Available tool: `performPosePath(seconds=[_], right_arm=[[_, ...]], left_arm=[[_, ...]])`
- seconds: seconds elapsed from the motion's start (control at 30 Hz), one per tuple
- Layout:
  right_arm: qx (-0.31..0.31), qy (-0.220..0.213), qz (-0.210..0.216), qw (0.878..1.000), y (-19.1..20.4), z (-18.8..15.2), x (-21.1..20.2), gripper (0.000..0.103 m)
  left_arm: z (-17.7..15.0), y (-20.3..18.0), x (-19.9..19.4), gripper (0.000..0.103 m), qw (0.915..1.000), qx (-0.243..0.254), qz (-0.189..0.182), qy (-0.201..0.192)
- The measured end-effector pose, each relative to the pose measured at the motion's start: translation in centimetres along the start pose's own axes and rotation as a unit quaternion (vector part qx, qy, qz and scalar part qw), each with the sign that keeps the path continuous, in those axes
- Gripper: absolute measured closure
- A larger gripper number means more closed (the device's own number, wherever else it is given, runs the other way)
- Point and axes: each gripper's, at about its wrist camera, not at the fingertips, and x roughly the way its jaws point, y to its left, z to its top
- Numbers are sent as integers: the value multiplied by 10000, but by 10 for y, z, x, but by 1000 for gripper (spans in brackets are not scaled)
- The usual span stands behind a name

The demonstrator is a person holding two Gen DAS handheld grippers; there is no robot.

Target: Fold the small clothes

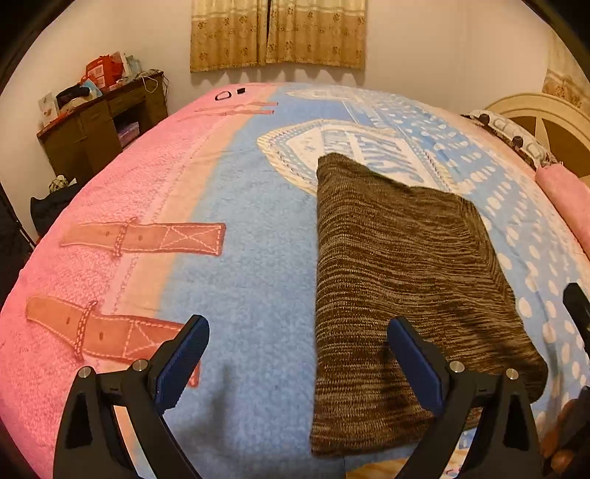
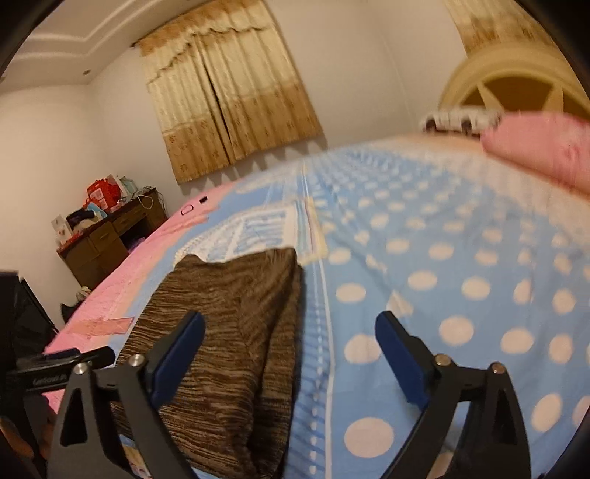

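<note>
A brown knit garment [image 1: 405,280] lies folded into a long rectangle on the blue and pink blanket [image 1: 236,280]. It also shows in the right wrist view [image 2: 228,331]. My left gripper [image 1: 298,342] is open and empty above the blanket; its right finger [image 1: 413,353] hangs over the garment's near left part. My right gripper [image 2: 289,339] is open and empty, over the garment's right edge and the dotted blanket [image 2: 442,294]. A bit of the right gripper [image 1: 577,306] shows at the right edge of the left wrist view.
A dark wooden desk [image 1: 99,125] with boxes and clutter stands at the far left by the wall. Curtains [image 1: 276,33] hang behind the bed. A pink rolled cover [image 2: 542,147] and the cream headboard [image 1: 545,118] are at the right.
</note>
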Motion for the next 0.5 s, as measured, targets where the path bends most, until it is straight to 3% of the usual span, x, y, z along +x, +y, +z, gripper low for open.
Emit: performPosePath(seconds=[0.23,0.5], right_arm=[[-113,222,14,9997,4,-4,12,3],[152,594,-193,9979,-10,-8,25,3]], left_arm=[[5,-8,15,5,9998,195,-78,10],[15,-7,28,5,9977,163,-657,59]])
